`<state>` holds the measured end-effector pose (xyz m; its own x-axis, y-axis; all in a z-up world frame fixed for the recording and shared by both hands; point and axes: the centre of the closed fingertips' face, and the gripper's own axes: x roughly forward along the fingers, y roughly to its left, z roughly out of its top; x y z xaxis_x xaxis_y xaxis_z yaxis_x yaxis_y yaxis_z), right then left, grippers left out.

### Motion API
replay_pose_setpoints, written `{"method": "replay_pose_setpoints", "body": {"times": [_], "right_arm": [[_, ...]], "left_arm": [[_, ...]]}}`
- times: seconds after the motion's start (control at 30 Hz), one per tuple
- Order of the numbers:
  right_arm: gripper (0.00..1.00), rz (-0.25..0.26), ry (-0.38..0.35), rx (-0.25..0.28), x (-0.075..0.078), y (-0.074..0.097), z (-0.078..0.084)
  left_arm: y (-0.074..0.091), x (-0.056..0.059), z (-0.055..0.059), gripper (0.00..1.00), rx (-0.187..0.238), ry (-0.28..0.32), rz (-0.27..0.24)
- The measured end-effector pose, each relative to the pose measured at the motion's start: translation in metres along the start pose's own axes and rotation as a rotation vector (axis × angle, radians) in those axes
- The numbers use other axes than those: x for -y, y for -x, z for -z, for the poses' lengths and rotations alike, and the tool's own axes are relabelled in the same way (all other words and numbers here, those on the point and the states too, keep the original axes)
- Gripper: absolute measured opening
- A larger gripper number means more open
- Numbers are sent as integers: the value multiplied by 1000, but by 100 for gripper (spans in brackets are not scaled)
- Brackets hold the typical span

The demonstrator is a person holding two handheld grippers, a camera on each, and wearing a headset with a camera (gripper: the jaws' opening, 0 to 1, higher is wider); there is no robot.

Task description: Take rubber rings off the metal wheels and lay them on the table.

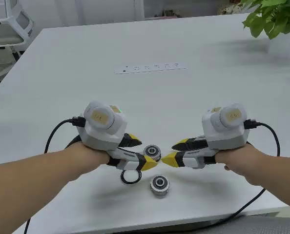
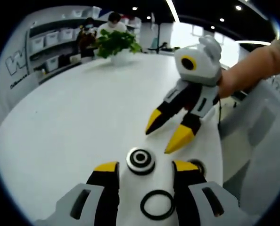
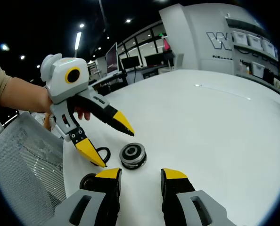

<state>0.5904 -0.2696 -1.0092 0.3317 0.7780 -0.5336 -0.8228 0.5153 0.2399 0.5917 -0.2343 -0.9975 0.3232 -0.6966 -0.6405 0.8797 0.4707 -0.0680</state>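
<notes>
A small metal wheel (image 1: 152, 152) with a dark band stands on the white table (image 1: 86, 87) between both grippers. My left gripper (image 1: 146, 153) is open, its yellow tips either side of that wheel (image 2: 140, 160). From the right, my right gripper (image 1: 168, 153) points at it, also open and just short of the wheel (image 3: 133, 155). A loose black rubber ring (image 1: 130, 177) lies flat below the left gripper, and it also lies between the left jaws (image 2: 157, 205). A second wheel (image 1: 159, 185) sits nearer the front edge.
A white power strip (image 1: 151, 68) lies mid-table, far from the work. A potted plant (image 1: 274, 19) stands at the far right corner. An office chair (image 1: 8, 24) is beyond the table's left side. Black cables trail from both grippers over the near edge.
</notes>
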Motion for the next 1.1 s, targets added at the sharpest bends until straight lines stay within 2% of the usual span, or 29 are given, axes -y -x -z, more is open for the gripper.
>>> {"method": "replay_pose_setpoints", "body": {"times": [0.6,0.9,1.1], "right_arm": [[31,-7,0,-4,0,-2,2],[31,-11,-2,-4,1,-3,2],[31,-13,4,-10,0,-4,3]], "left_arm": [[-8,1,-2,36,-3,-8,10],[-11,0,-5,26,-4,-20,14],[-11,-5,-3,15,-11,-32,-11]]}}
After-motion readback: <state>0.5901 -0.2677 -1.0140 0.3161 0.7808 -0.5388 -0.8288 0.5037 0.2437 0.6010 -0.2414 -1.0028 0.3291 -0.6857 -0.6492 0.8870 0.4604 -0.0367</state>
